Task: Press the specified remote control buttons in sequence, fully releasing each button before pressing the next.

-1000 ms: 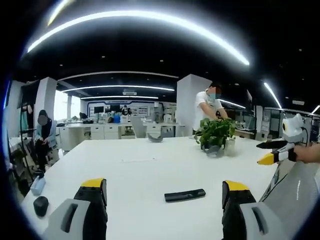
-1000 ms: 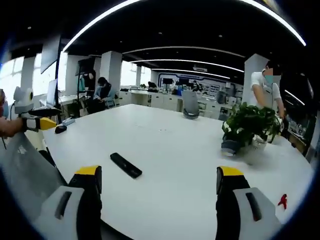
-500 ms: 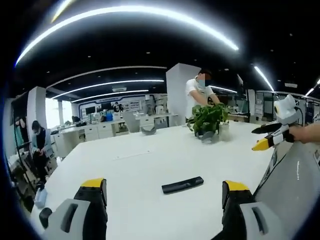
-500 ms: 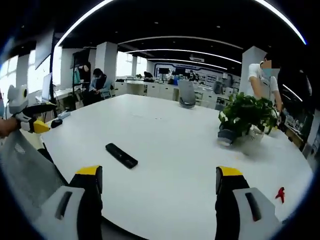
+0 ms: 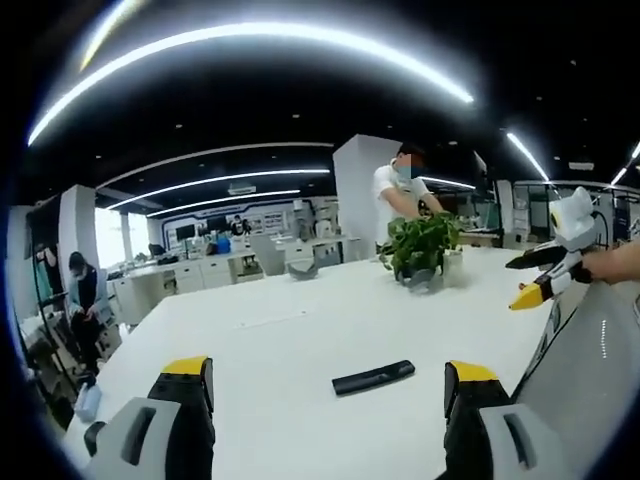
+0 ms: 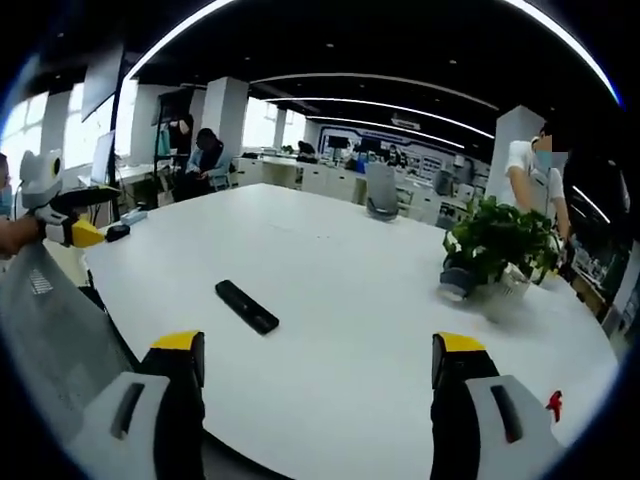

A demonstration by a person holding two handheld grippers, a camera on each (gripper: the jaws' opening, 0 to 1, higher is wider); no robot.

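Views shifted; white table [image 5: 300, 340], open office.

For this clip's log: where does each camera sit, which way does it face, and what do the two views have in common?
Left gripper view: rides on the left gripper, looking along its open jaws across the white table at the black remote control; the right gripper, held by a hand, comes in at the right edge.
Right gripper view: rides on the right gripper, jaws open, facing the same table with the remote left of centre; the left gripper shows at the left edge.
Shared: table, remote, potted plant, standing person in white.
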